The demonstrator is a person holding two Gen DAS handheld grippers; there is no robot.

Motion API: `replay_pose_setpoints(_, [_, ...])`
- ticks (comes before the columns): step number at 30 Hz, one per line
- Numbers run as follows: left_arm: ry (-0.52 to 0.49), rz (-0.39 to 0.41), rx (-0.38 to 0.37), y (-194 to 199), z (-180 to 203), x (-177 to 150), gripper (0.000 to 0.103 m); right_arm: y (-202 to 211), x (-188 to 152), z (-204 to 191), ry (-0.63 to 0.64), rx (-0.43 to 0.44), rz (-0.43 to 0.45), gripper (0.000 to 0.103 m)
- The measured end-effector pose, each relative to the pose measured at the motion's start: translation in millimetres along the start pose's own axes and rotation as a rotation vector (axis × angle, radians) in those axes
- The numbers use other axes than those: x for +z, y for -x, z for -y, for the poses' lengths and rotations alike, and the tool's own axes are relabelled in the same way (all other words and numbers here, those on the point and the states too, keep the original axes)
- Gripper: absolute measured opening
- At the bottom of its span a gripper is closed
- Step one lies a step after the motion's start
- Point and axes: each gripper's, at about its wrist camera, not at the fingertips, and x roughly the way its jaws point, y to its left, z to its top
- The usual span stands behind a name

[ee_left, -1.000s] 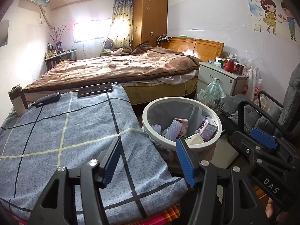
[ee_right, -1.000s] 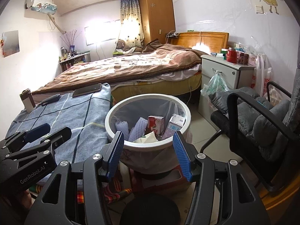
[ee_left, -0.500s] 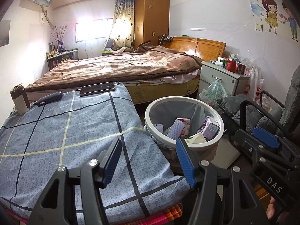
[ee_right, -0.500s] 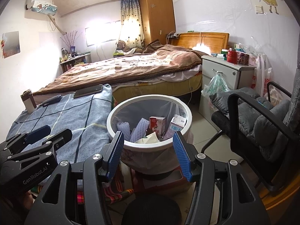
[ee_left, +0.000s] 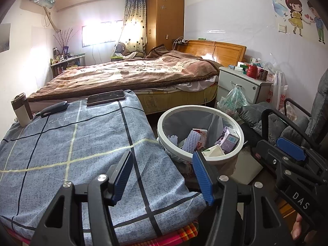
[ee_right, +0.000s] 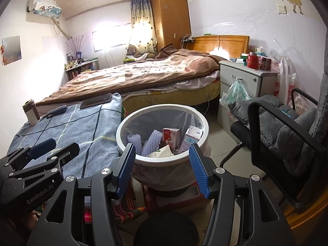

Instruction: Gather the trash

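Note:
A white round trash bin (ee_left: pixel 164 119) with a grey liner stands on the floor beside a table; it also shows in the right wrist view (ee_right: pixel 123 127). Inside lie several pieces of trash: a lilac sponge (ee_left: pixel 190 141), a red-and-white carton (ee_right: pixel 171 135), a purple box (ee_left: pixel 228 140) and white paper (ee_right: pixel 162 152). My left gripper (ee_left: pixel 163 174) is open and empty over the table's near right corner. My right gripper (ee_right: pixel 162 167) is open and empty just in front of the bin.
The table wears a blue checked cloth (ee_left: pixel 71 143) with a phone (ee_left: pixel 105 97), a dark case (ee_left: pixel 54 106) and a mug (ee_left: pixel 21 110) at its far edge. A bed (ee_left: pixel 133 75), a white nightstand (ee_left: pixel 244 84) and a grey armchair (ee_right: pixel 287 127) surround the bin.
Both grippers have drifted slightly back from the bin. Both stay open and empty; the trash in the bin has not moved.

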Motion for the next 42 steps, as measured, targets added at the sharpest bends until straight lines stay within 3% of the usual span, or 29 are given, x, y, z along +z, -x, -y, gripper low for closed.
replay_pose_setpoints(42, [0.005, -0.005, 0.016, 1.7, -4.4, 2.1, 0.062, 2.1, -1.0, -2.7, -0.003, 0.001, 0.001, 0.056])
